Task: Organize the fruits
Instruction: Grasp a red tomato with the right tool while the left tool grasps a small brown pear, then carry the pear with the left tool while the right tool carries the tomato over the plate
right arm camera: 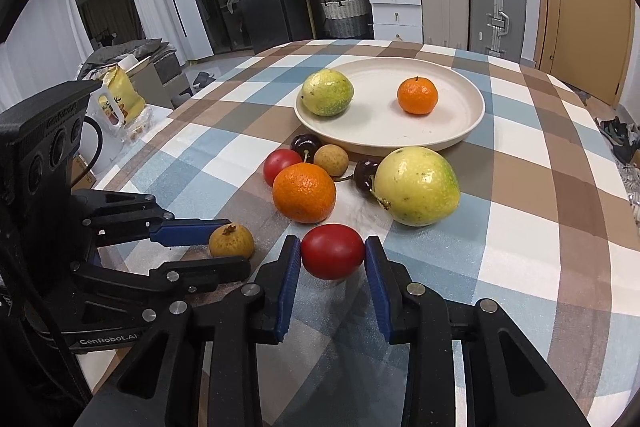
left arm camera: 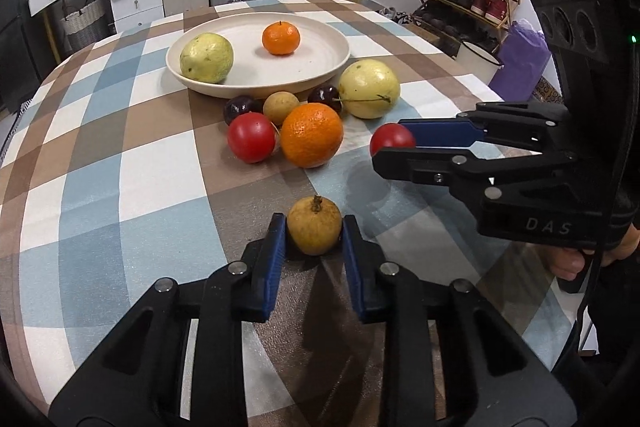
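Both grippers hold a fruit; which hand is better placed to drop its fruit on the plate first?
Probably right: the right gripper, shut on a red tomato, sits nearer the plate than the left gripper, shut on its brown fruit.

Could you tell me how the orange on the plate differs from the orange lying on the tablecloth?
The orange on the plate looks smaller and smoother, with a small dark stem on top; the orange on the tablecloth looks larger, with a pebbled skin. The first sits apart from the green-yellow fruit sharing the plate; the second is crowded among other fruits. Both are bright orange, and neither is held.
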A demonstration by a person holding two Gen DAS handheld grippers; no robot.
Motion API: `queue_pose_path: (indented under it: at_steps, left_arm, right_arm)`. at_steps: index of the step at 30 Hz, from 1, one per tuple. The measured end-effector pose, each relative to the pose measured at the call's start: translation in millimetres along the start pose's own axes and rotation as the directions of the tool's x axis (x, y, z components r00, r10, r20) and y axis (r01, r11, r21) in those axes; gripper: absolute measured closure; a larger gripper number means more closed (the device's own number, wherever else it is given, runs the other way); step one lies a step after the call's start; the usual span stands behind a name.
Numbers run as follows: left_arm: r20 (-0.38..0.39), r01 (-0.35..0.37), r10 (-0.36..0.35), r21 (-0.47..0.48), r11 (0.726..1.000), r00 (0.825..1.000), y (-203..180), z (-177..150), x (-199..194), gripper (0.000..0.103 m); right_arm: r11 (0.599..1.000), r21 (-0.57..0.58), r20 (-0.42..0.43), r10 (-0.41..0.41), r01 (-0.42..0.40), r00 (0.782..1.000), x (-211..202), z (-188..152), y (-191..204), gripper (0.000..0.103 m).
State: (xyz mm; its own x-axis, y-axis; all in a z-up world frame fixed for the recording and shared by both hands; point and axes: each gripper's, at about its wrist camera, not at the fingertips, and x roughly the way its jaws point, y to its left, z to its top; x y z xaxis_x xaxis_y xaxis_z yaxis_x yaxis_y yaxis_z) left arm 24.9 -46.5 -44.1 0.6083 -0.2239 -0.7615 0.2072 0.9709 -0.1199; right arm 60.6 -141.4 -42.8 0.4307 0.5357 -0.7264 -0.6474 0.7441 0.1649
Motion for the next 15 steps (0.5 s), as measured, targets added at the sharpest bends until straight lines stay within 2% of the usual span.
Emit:
queue_pose_path:
  at_steps: [15]
  left_arm:
    - [0.068, -0.004, 0.009, -0.07, 0.998, 0.998, 5.9, 18.3, -20.3, 0.078]
  right_arm:
    - [1.0, 0.008, 0.065, 0.007, -0.008, 0.998, -30.4, 8.9, 0.0, 0.07]
